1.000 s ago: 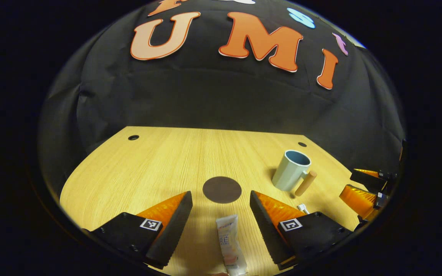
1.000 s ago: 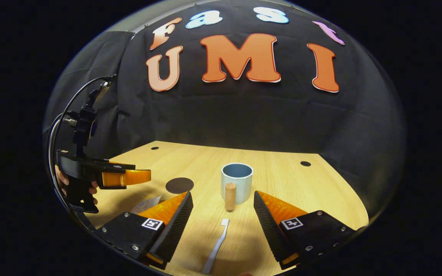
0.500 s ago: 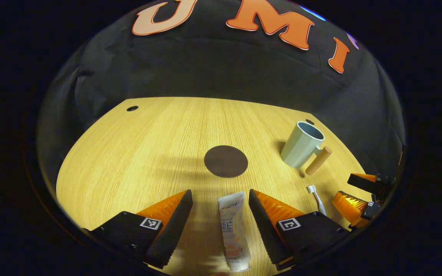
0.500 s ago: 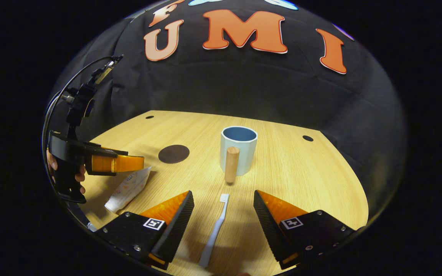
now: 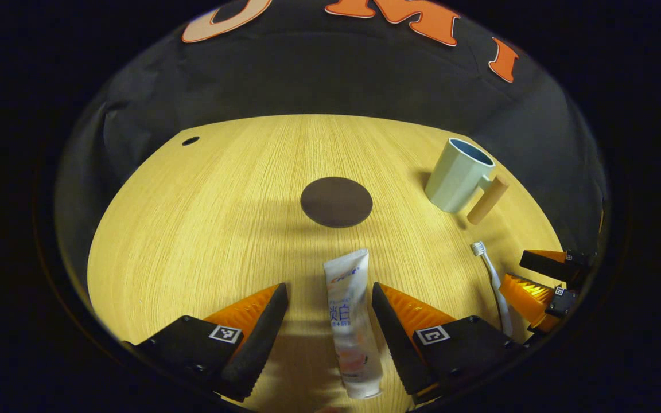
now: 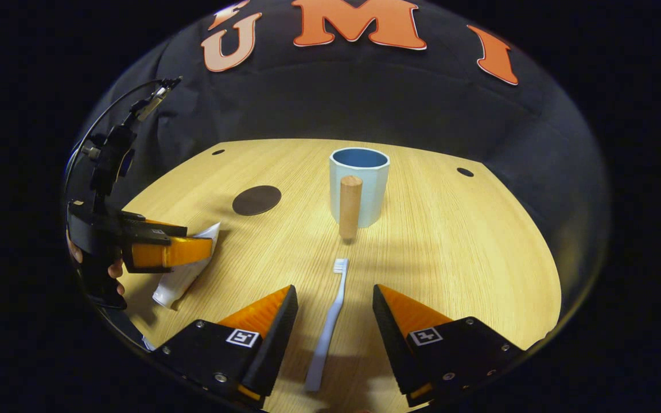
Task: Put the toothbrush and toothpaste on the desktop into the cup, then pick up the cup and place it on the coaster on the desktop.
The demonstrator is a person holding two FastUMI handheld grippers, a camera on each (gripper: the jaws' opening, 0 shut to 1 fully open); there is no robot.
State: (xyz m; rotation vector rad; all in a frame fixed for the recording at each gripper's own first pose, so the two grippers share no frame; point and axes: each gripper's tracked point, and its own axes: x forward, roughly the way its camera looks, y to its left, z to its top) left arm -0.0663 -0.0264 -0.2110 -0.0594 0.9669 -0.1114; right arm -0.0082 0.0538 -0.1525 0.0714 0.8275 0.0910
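Both jaws apart: left gripper (image 5: 326, 310) straddles tube (image 5: 349, 321), right gripper (image 6: 335, 312) straddles brush (image 6: 328, 326). Descend centred, then close.

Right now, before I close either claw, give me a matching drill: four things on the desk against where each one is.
Things:
1. toothpaste
2. toothbrush
3. cup
4. coaster

Places:
A. standing upright, empty, handle toward the right claw
B. lying between the open fingers of the left claw
C. flat on the desk with nothing on it
D. lying between the open fingers of the right claw

Pairs: 1-B, 2-D, 3-A, 4-C
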